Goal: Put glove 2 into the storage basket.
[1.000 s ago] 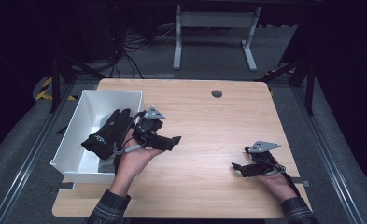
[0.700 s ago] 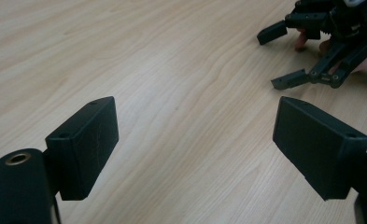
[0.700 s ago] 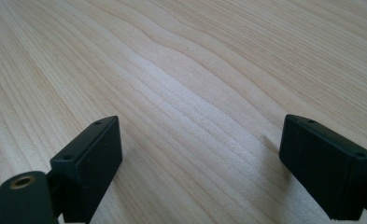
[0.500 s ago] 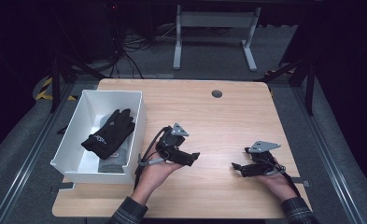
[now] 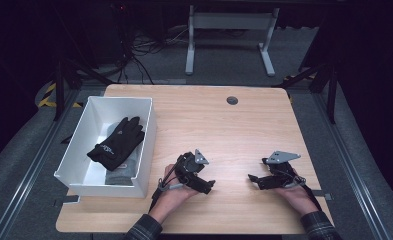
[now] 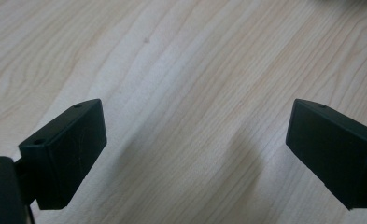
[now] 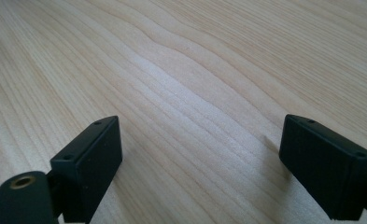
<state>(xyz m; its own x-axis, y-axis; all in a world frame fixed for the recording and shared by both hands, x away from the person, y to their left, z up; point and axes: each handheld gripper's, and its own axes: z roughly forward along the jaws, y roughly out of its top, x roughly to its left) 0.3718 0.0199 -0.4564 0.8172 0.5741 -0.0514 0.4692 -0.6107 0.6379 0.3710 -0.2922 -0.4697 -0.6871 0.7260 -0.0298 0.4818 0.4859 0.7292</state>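
- The black glove (image 5: 116, 143) lies inside the white bin (image 5: 144, 150) at the bench's (image 5: 244, 130) left edge, draped over a folded grey item (image 5: 120, 176) toward the bin's near end, its fingers pointing to the far wall.
- The left gripper (image 5: 207, 186) rests low over bare wood near the front edge, just right of the bin; its jaws have just been opening and stand wide apart with nothing between them, as the left gripper view (image 6: 195, 154) confirms.
- The right gripper (image 5: 253, 180) sits near the front right corner, well apart from the bin; its jaws are also spread, only wood grain between them (image 7: 200, 163).
- Handling, as a judgement: the glove looks like soft knit fabric, light and limp, so it will sag and fold when lifted; not fragile and hardly slippery.
- A sensible hold would be the cuff or a bunched fold at the palm, pinching enough cloth that it does not slide out; a single fingertip would let it dangle and swing.
- The grey item beneath could snag and lift along with it.
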